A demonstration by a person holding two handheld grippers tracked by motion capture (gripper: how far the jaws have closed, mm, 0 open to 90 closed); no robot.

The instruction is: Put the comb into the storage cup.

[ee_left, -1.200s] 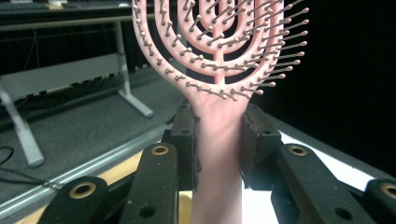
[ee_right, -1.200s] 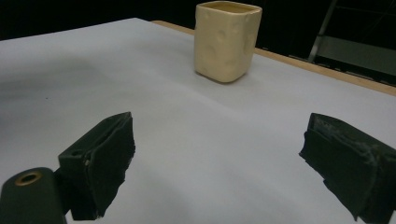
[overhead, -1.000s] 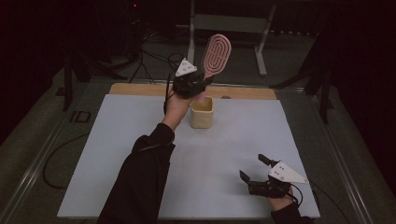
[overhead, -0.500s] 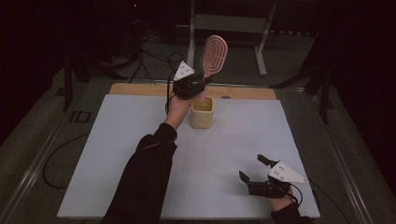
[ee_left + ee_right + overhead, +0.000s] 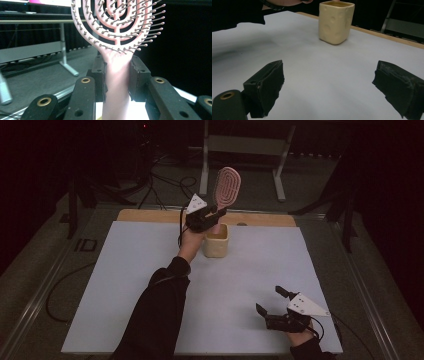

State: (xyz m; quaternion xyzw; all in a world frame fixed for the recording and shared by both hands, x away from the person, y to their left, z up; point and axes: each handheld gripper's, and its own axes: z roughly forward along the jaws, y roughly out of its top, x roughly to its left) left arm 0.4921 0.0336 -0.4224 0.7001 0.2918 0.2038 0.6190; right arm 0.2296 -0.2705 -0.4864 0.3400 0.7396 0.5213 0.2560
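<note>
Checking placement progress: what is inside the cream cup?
The hairbrush, clamped by the left gripper, stands above the cream cup. The cup's inside is hidden.

- The cup [image 5: 216,241] is set on the mat [image 5: 125,285], toward its far edge.
- The brush [image 5: 226,189] is held upright just above the cup.
- The right gripper [image 5: 272,309] is parked near the mat's front right corner, well apart from the cup.

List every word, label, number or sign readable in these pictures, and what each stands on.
None can be read.
Pink hairbrush: no lettering shows.
Cream cup: plain, only dimples.
Grey plate on the right gripper: small dots, no characters.
Marking on the table frame: too blurred to read.
</note>
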